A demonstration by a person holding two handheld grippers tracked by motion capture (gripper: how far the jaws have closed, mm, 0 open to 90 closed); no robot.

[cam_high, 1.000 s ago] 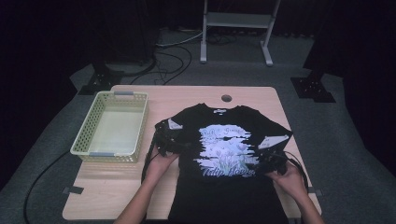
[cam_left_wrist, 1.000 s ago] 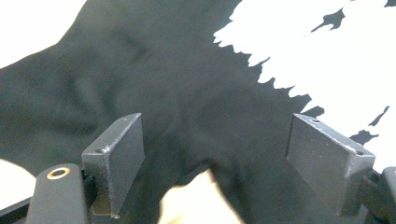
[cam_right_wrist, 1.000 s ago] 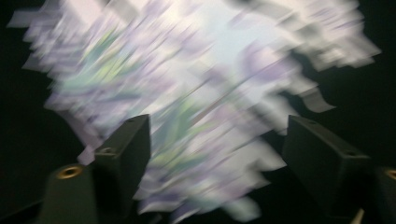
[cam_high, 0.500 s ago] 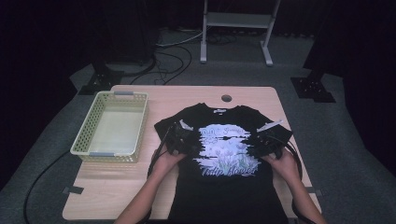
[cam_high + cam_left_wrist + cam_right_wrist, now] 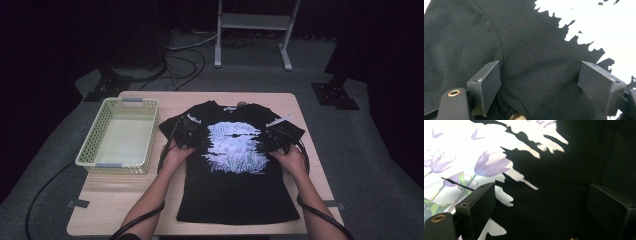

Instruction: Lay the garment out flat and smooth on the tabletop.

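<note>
A black shirt (image 5: 235, 190) lies flat, front up, on the wooden table (image 5: 125, 200), its collar toward the far edge and its hem toward the person. A pale print (image 5: 235, 147) of tulips covers the chest. The left gripper (image 5: 189, 134) sits over the shirt's left shoulder, just beside the print, held in the left hand (image 5: 176, 154). Seen from that gripper's own camera, its two black jaws stand wide apart above the dark cloth (image 5: 534, 62), with a sleeve seam curving between them and the print's ragged edge (image 5: 586, 25) off to the upper right; nothing is pinched. The right gripper (image 5: 276, 139) rests over the other side of the chest, at the print's edge, in the right hand (image 5: 291, 160). Its jaws have just been opening and now stand spread, the cloth under them loose, purple tulips (image 5: 491, 165) showing beside one jaw. A yellow basket (image 5: 95, 155) stands on the table left of the shirt, apart from it.
</note>
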